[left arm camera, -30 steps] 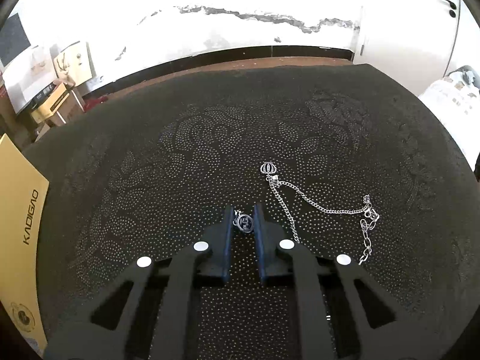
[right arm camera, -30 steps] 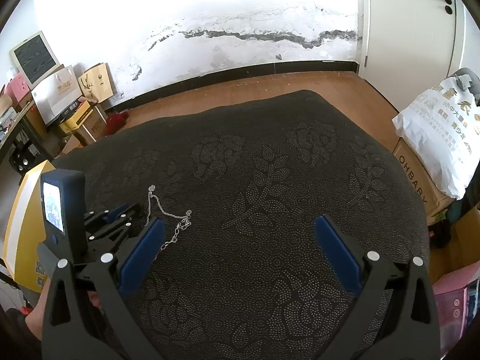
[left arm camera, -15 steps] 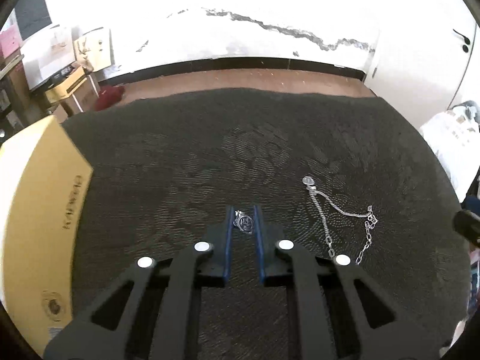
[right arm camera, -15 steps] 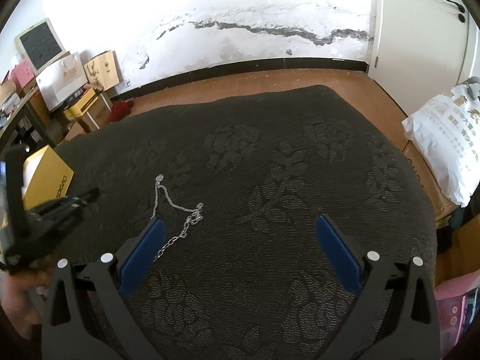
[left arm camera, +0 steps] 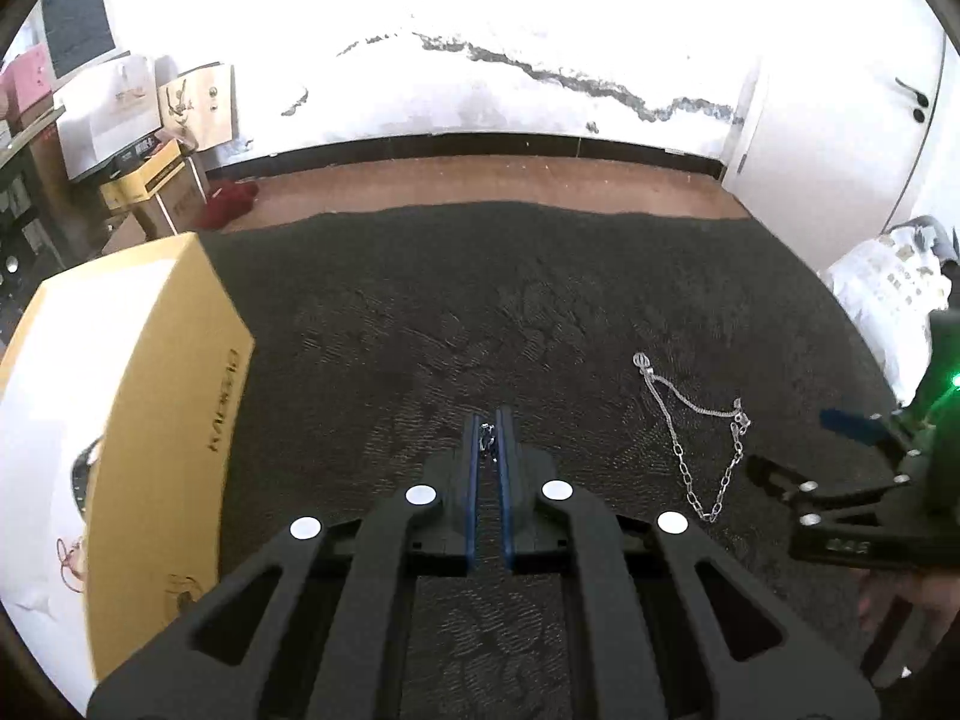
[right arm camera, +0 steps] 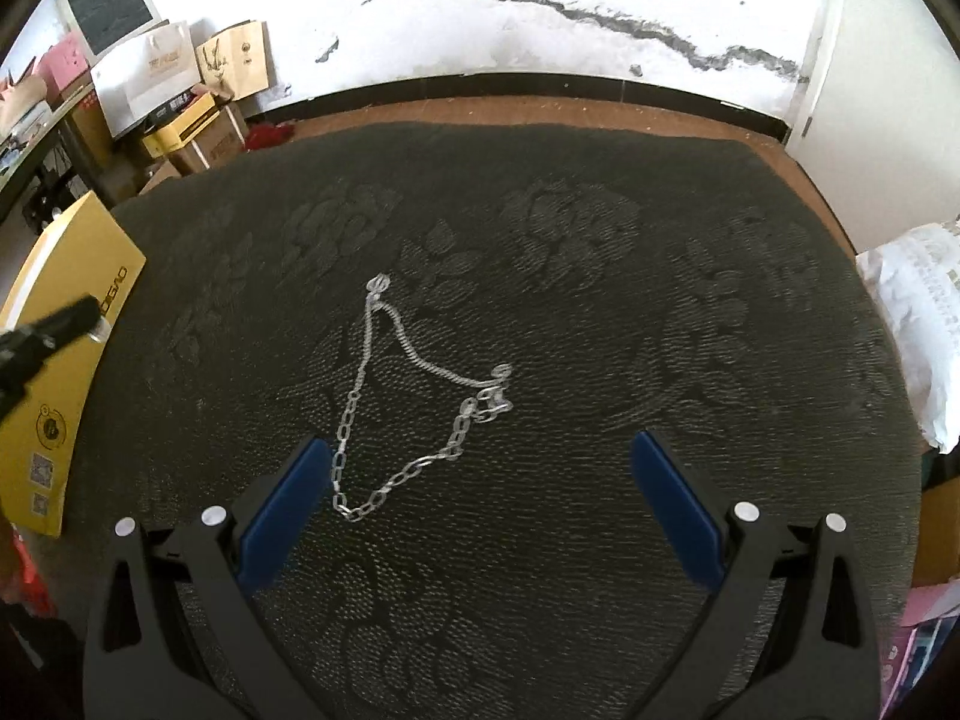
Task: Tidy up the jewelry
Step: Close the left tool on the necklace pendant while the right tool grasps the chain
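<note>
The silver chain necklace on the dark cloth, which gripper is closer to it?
Right. The right gripper hangs open just short of the silver chain necklace; the left gripper, shut on a small silver charm, is off toward the yellow box.

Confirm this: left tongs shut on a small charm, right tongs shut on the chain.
Not quite. The right tongs are open, and the chain lies free on the cloth, as the right wrist view shows. The left tongs do grip the charm.
</note>
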`<act>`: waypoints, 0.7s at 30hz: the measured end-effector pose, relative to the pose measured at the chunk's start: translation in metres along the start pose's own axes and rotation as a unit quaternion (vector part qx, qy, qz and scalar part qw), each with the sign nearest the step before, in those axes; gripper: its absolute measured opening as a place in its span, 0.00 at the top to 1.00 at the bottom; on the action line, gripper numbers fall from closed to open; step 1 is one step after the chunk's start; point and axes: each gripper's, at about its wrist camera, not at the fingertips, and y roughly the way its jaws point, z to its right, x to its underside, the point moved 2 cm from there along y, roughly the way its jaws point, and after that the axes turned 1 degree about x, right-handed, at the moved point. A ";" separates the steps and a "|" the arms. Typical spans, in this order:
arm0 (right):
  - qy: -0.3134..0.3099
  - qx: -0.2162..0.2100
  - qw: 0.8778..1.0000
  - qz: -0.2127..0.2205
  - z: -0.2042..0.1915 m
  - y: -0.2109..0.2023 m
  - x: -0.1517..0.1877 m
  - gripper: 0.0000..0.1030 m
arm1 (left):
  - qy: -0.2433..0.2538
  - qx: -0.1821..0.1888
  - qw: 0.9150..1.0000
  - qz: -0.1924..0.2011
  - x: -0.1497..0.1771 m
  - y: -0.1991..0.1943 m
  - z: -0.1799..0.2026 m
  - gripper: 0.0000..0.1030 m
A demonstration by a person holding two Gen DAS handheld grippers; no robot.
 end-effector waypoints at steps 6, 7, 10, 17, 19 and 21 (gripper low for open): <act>-0.011 0.022 0.999 -0.024 -0.005 0.029 0.003 0.06 | -0.008 0.005 1.000 0.001 0.004 -0.014 -0.019 0.95; -0.011 0.024 0.999 -0.027 -0.004 0.033 0.003 0.06 | -0.009 0.005 1.000 0.000 0.004 -0.015 -0.020 0.95; -0.016 0.037 0.999 -0.024 -0.004 0.044 0.002 0.05 | -0.006 0.007 1.000 -0.004 0.006 -0.016 -0.022 0.95; -0.008 0.039 0.999 -0.013 -0.008 0.050 -0.007 0.16 | -0.004 0.009 1.000 -0.007 0.008 -0.018 -0.025 0.95; -0.014 0.034 0.999 -0.003 -0.014 0.046 -0.010 0.51 | -0.006 0.008 1.000 -0.006 0.007 -0.020 -0.027 0.95; -0.023 0.026 0.999 0.001 -0.023 0.042 -0.012 0.82 | -0.008 0.006 1.000 -0.006 0.007 -0.021 -0.030 0.95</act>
